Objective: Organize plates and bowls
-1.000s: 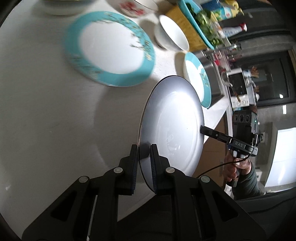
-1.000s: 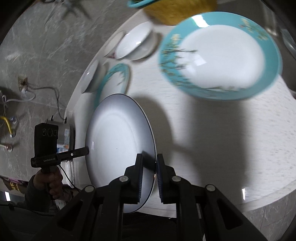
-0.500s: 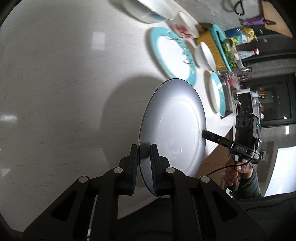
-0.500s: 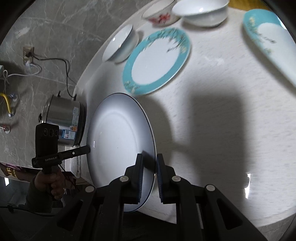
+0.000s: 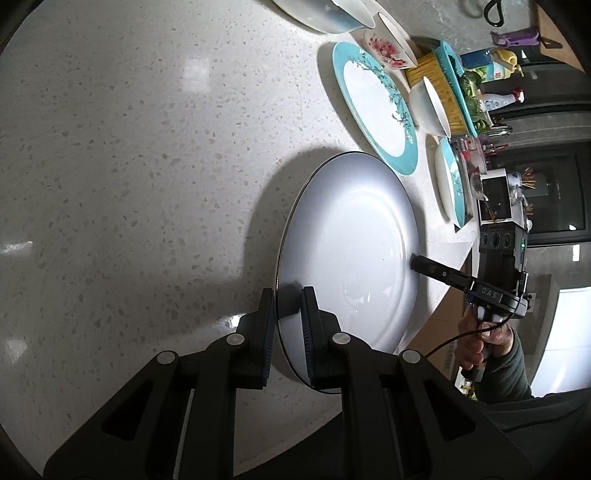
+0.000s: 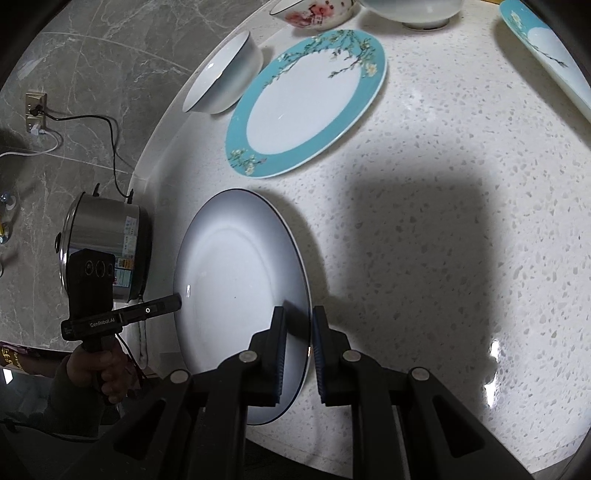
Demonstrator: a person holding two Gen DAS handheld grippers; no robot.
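A white plate with a thin dark rim hangs over the speckled white counter, held at two opposite edges. My left gripper is shut on its near rim in the left wrist view. My right gripper is shut on the opposite rim. Each view shows the other gripper across the plate: the right gripper and the left gripper. A teal-rimmed plate lies flat beyond the white plate.
A second teal plate, white bowls and a floral bowl stand further back. A yellow basket sits by them. A steel rice cooker stands past the counter edge.
Both grippers have carried the white plate across the counter and a little lower. The teal plates and bowls now lie farther off. Both grips are unchanged.
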